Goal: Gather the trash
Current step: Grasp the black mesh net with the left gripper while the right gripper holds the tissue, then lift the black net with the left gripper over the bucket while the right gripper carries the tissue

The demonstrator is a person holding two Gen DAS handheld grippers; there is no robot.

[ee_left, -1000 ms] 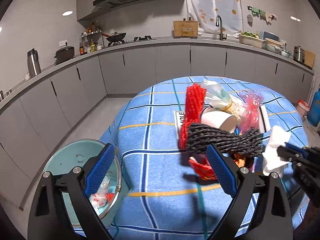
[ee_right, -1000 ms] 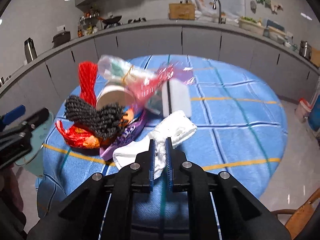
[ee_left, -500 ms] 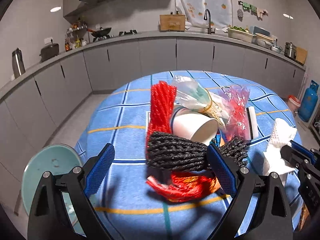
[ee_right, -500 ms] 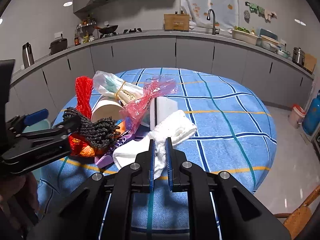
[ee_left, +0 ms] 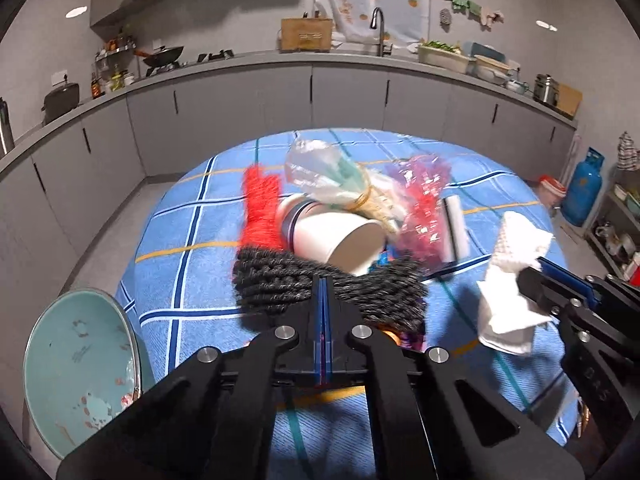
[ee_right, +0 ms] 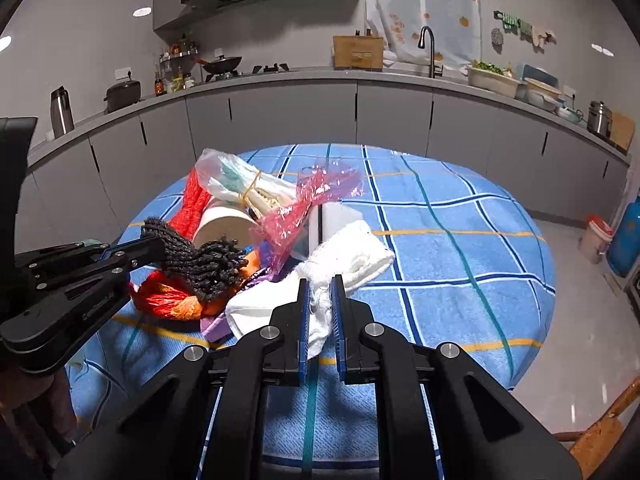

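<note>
A trash pile lies on the blue checked table (ee_left: 180,236): a black foam net (ee_left: 280,284), a red net (ee_left: 260,208), a paper cup (ee_left: 340,240), a clear bag (ee_left: 324,172) and pink plastic (ee_left: 424,200). My left gripper (ee_left: 324,284) is shut on the black foam net, as the right wrist view (ee_right: 200,260) also shows. My right gripper (ee_right: 318,292) is shut on a white crumpled tissue (ee_right: 344,256), seen at the right in the left wrist view (ee_left: 508,280).
A teal trash bin (ee_left: 80,364) with scraps inside stands on the floor left of the table. Grey kitchen cabinets (ee_right: 392,116) curve around behind. A blue gas cylinder (ee_left: 584,188) and a small bin (ee_right: 596,236) stand at the right. A wooden chair (ee_right: 600,436) is near right.
My left gripper has swung from over the bin to the pile and closed on the black foam net. My right gripper still holds the white tissue.
</note>
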